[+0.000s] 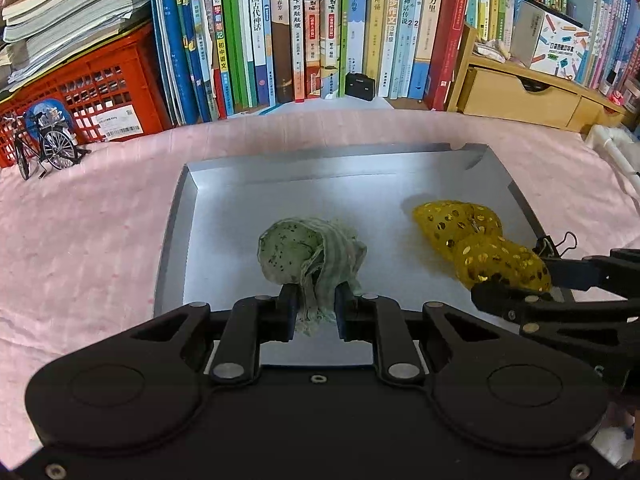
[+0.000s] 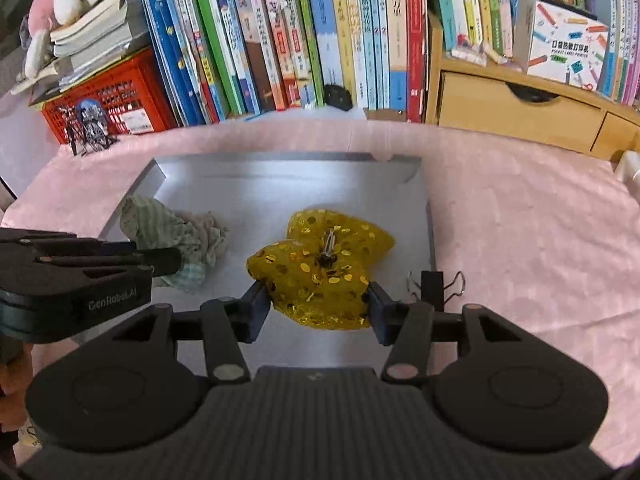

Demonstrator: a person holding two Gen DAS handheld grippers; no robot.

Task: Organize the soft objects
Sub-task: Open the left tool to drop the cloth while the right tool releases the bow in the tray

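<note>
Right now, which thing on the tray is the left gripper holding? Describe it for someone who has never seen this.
Find the grey tray on the pink tablecloth. Two soft things lie in it; the left gripper is shut on the pale green striped cloth bundle. Its neighbour, between the right gripper's fingers, is a shiny yellow sequinned bow.

Left gripper [image 1: 316,308] angled steeply downward, jaws drawn nearly together and pinching a bunched green cloth [image 1: 310,258] between the pads, most of the cloth bulging beyond the fingertips, a little hanging behind them. Right gripper [image 2: 318,306] tilted down likewise, jaws standing partly apart, each pad against one side of a yellow sequined bow [image 2: 320,268], the bow's near lobe between the pads and the rest reaching out past the tips. Both grippers side by side, close, left one's fingers [image 2: 160,260] seen edge-on from the right wrist.
</note>
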